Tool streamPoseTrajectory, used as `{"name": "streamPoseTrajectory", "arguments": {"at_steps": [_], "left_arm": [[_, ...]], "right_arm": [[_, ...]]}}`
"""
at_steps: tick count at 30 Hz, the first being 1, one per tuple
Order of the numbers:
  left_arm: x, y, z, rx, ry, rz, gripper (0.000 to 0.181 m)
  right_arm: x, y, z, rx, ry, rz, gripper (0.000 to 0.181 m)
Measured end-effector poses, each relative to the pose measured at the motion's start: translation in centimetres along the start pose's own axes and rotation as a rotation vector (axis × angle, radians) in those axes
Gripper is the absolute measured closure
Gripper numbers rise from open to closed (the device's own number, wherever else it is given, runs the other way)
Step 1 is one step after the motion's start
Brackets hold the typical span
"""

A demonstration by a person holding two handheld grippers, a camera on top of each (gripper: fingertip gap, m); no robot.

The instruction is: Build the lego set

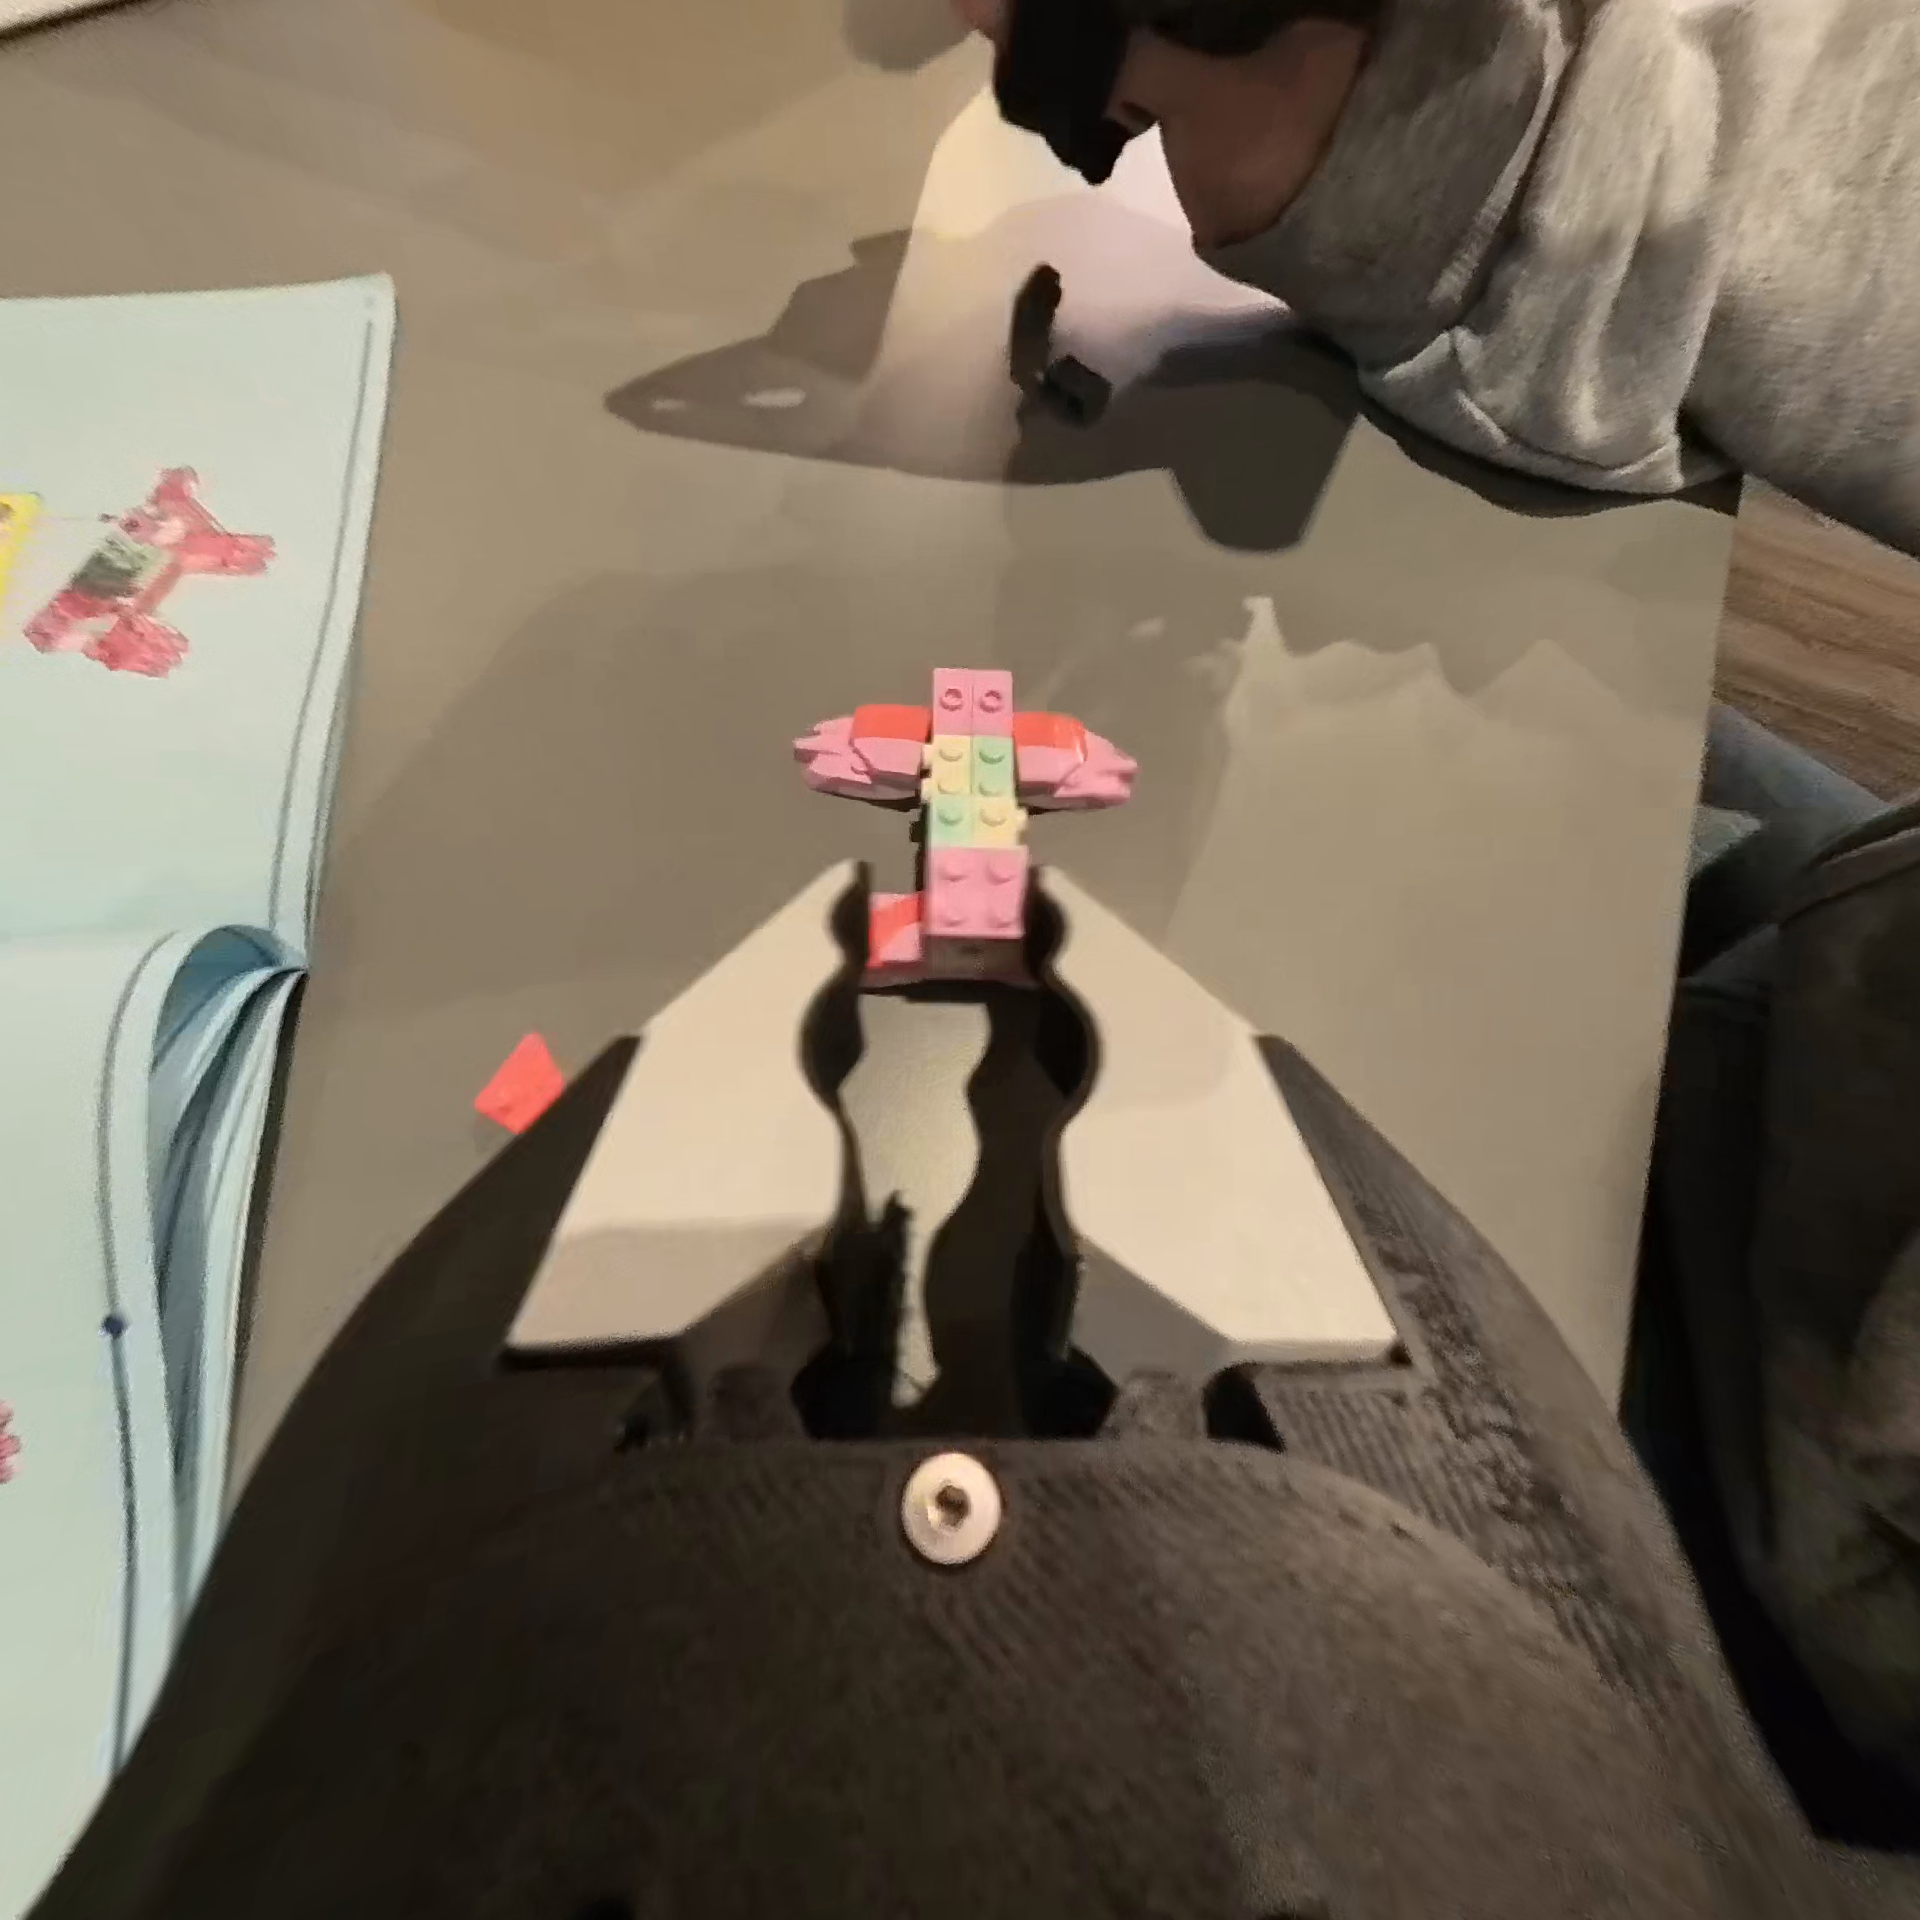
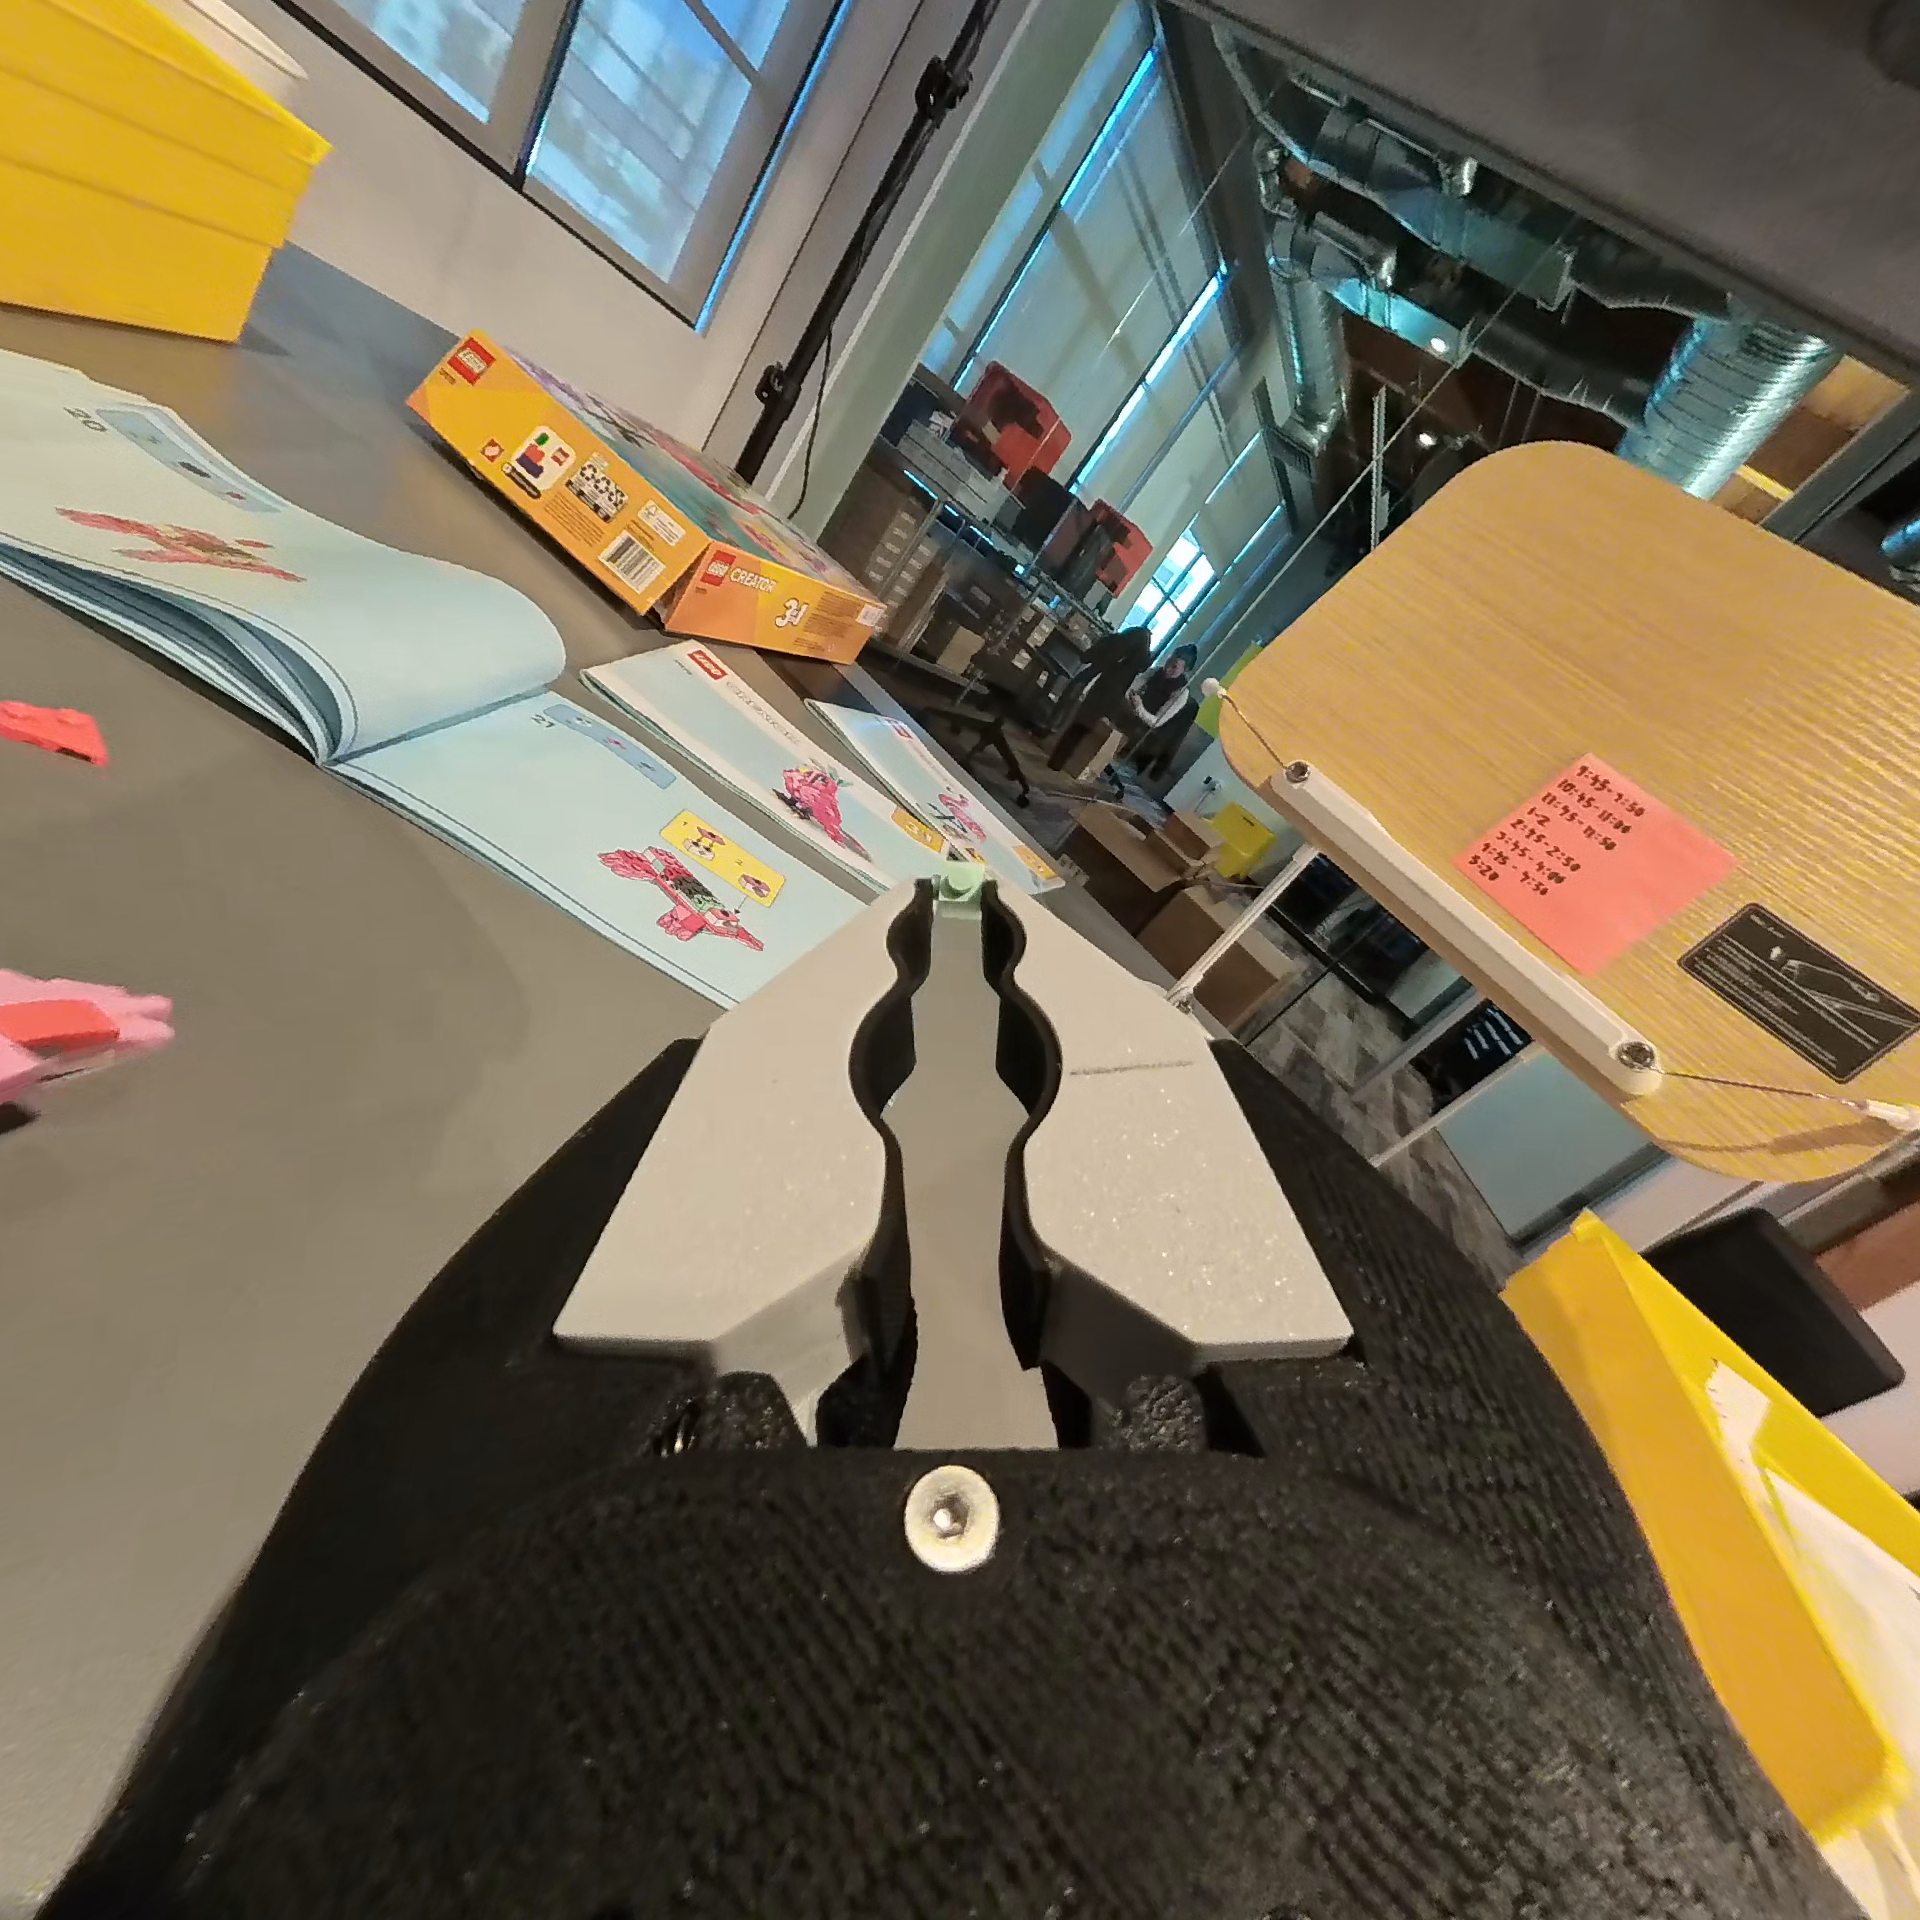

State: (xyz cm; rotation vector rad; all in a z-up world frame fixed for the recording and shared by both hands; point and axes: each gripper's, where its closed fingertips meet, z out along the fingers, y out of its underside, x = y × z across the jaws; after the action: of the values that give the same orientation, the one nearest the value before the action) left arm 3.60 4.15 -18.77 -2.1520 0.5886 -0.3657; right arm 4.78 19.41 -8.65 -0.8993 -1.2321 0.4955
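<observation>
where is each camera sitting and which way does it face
Left wrist view: on the left gripper, looking down its fingers at the grey table; it grips the pink lego model; a grey sleeve shows.
Right wrist view: on the right gripper, tilted low across the table toward the windows; it pinches a small green lego piece.
Shared: the open instruction booklet, the loose red piece and the model, at the right view's left edge.
</observation>
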Motion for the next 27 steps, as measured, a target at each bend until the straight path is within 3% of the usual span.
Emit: {"name": "streamPoseTrajectory", "arguments": {"at_steps": [2,10,27], "left_arm": [[-0.2,-0.1,0.0,0.004,0.019,-0.048,0.164],[-0.6,-2.5,-3.2,0.259,0.387,-0.476,0.165],[-0.1,-2.5,-3.5,0.248,0.493,-0.585,0.165]], "right_arm": [[-0.1,-0.1,0.0,0.003,-0.005,-0.003,0.174],[-0.8,-0.7,0.2,0.019,-0.025,-0.039,0.174],[-1.9,-0.5,0.4,0.006,-0.07,-0.067,0.174]]}}
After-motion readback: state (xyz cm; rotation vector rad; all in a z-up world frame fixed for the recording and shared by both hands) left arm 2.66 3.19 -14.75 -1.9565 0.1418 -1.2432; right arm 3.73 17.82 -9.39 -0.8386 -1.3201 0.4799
